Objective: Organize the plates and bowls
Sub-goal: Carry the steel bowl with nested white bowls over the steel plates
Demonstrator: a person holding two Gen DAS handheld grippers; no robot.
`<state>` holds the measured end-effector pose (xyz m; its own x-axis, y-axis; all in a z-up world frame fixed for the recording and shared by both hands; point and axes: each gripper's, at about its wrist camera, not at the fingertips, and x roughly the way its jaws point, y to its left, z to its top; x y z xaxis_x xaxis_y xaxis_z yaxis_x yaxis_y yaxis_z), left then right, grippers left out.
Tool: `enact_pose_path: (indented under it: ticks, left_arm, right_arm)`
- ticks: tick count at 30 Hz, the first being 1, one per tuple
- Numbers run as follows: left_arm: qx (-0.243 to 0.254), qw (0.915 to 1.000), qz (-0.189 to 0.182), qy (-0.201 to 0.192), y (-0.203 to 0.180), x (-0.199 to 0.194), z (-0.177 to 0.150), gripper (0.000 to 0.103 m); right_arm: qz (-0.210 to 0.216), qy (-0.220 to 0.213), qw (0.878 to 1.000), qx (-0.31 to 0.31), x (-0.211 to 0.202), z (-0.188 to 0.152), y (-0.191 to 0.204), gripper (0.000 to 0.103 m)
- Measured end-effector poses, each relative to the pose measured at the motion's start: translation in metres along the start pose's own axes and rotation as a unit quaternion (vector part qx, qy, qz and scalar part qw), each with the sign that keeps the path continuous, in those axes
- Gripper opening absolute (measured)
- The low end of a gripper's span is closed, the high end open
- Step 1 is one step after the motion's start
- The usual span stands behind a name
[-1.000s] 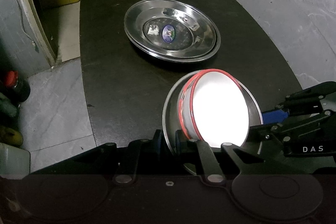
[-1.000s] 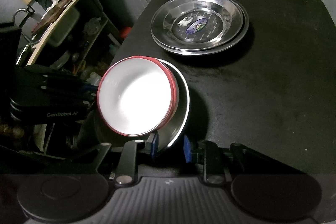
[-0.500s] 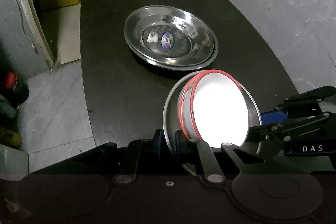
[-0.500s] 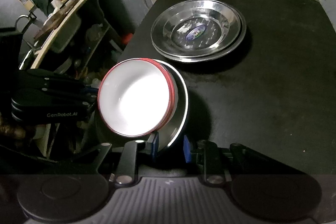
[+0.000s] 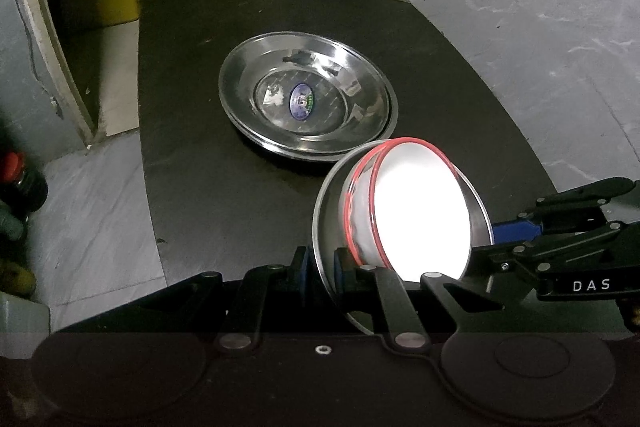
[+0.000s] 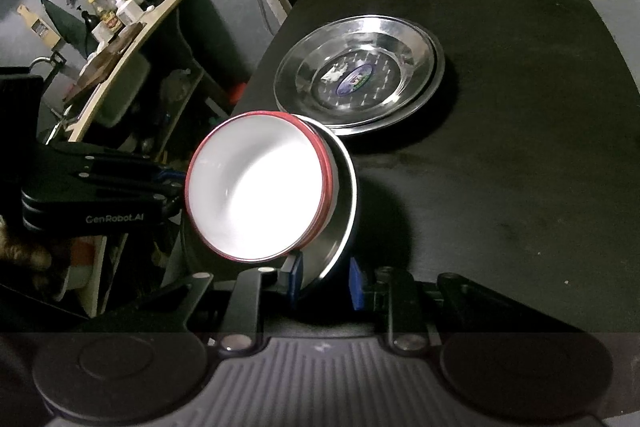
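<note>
Closer now, the stacked steel plates [image 5: 308,103] lie just ahead on the counter [image 5: 208,187]. We hold the steel plate [image 5: 326,227] carrying red-rimmed bowls [image 5: 416,211] aloft, left tongs [image 5: 320,265] and right tongs [image 6: 326,281] both clamped on its rim.

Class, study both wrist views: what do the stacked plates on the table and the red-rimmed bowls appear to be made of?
Stacked plates: polished metal, likely stainless steel; mirror-like reflections and bright glints. Red-rimmed bowls: glossy white with red rims, perhaps enamel, melamine or ceramic; glare hides the surface. The plate carrying them: also shiny metal.
</note>
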<state>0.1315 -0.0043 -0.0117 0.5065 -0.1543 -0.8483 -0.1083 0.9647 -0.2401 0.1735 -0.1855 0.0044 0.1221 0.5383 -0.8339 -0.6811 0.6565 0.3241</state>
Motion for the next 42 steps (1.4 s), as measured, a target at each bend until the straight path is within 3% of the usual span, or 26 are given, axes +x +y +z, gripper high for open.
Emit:
enact_pose_path:
  ticks: [42]
  left_arm:
    - [-0.003, 0.9994, -0.006, -0.034, -0.010, 0.008, 0.047, 0.010]
  right_arm:
    - [-0.001, -0.029, 0.999, 0.014, -0.016, 0.025, -0.025, 0.028]
